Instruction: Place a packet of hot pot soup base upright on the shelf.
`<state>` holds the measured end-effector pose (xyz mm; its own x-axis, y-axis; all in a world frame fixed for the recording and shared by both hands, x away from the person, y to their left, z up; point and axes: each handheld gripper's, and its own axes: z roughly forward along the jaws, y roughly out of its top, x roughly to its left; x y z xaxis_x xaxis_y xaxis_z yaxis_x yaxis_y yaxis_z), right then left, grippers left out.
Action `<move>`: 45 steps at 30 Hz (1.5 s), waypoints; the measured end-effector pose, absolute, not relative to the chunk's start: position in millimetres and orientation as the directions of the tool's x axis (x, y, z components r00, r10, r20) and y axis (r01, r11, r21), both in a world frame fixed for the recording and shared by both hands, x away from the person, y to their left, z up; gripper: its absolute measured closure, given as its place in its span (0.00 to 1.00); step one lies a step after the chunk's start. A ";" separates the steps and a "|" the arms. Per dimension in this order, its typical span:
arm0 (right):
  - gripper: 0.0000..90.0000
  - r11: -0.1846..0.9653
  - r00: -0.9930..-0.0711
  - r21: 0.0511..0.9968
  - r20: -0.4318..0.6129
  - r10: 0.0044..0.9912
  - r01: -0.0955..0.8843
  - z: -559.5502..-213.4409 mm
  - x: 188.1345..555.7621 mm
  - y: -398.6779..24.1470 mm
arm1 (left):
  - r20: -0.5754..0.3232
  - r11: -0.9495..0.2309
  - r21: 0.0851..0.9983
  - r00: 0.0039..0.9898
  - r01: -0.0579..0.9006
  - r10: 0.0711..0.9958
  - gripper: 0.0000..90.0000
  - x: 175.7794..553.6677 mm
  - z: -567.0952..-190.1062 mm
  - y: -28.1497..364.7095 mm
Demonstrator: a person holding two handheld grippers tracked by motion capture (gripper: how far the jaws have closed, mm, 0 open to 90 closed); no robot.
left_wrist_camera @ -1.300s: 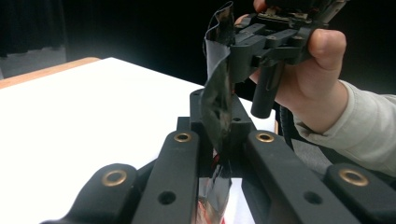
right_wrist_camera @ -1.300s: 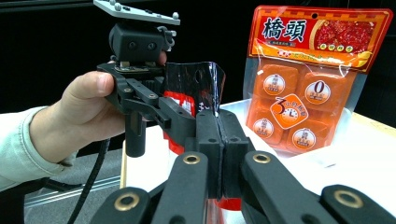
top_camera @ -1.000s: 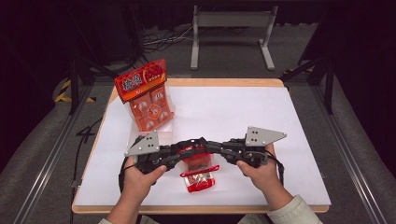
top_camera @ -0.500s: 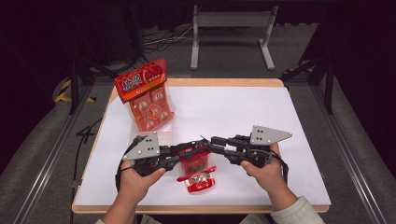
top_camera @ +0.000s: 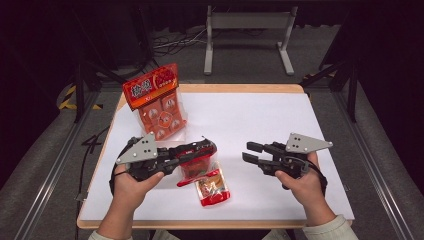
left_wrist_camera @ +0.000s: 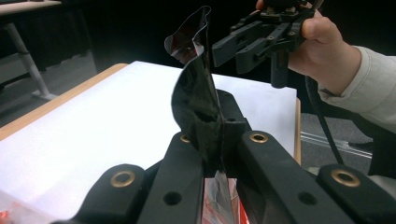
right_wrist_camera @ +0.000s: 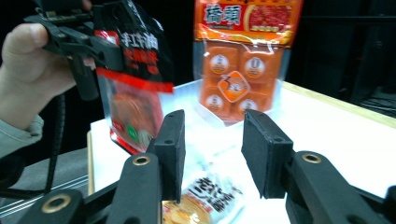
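Left tool (top_camera: 202, 149) clamps the dark top edge of a red snack pouch (top_camera: 197, 162), lifted above the white surface (top_camera: 260, 125). Right tool (top_camera: 251, 151) hangs apart, jaws parted, empty. Small sachet (top_camera: 212, 187) lies below the pouch; orange multipack (top_camera: 156, 102) stands behind. Likely emptying step; next probably needs gripping the pouch's bottom.
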<state>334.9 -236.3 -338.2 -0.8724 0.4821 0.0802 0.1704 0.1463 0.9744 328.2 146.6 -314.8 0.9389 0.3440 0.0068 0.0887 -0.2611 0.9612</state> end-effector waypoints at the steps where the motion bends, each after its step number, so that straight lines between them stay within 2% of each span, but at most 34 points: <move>1: 0.66 0.148 -0.868 0.973 0.083 0.490 0.177 -338.2 334.5 -239.3 | 0.003 -0.259 0.961 0.938 0.093 0.348 1.00 328.9 -313.9 148.4; 16: 0.55 0.214 -0.784 0.950 0.048 0.619 0.227 -349.1 335.2 -269.3 | 0.041 -0.257 0.962 0.886 0.090 0.461 0.99 341.1 -298.4 183.0; 25: 0.55 0.229 -0.770 0.946 0.033 0.637 0.229 -348.7 336.7 -274.4 | 0.078 -0.265 0.960 0.819 0.093 0.569 0.99 356.8 -294.7 198.1; 35: 0.55 0.222 -0.768 0.946 0.043 0.639 0.238 -350.9 339.6 -277.7 | 0.119 -0.317 0.945 0.824 0.077 0.555 0.99 381.9 -299.3 199.1; 45: 0.55 0.215 -0.760 0.945 0.051 0.648 0.247 -353.0 338.9 -281.2 | 0.122 -0.308 0.950 0.850 0.049 0.513 0.99 400.2 -302.4 210.2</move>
<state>338.9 -281.2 -353.0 -0.7595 0.6485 0.0510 0.2467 0.2147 0.9450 400.2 210.2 -302.4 0.8500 0.5125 0.1221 0.0489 -0.3075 0.9503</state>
